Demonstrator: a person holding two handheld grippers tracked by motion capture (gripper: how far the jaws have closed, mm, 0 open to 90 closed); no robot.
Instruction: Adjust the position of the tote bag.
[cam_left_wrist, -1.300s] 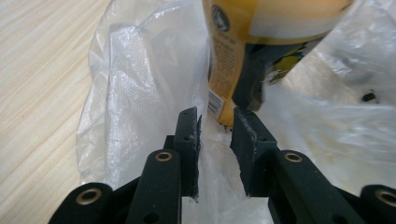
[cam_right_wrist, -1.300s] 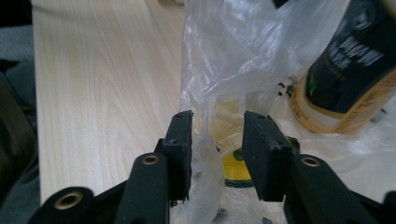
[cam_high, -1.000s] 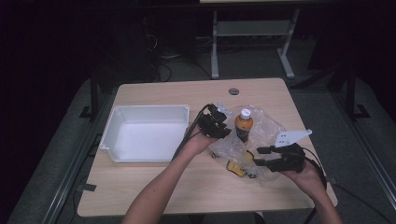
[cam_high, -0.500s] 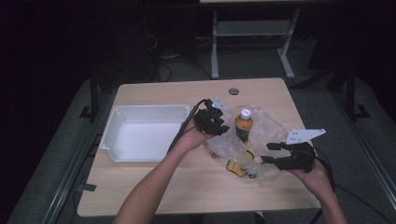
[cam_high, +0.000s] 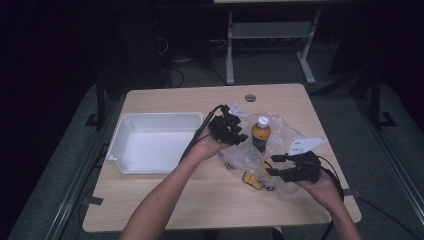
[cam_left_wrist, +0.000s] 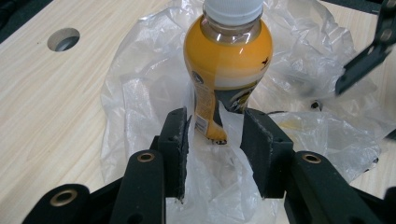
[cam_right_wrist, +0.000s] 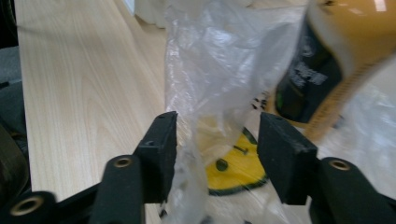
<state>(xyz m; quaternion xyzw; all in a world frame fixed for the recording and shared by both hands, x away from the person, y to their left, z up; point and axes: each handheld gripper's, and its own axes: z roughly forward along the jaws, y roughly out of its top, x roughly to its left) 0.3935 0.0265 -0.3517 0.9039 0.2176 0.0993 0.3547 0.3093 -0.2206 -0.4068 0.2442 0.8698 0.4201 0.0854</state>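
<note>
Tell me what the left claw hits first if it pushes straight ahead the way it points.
Probably the clear plastic bag already bunched between its pads, then the orange drink bottle standing right behind; the depth between them is hard to judge.

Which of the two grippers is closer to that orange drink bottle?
The left. The left gripper sits just left of the bottle in the high view, jaws open around plastic bag at its base. The right gripper is lower right, by the yellow packet.
</note>
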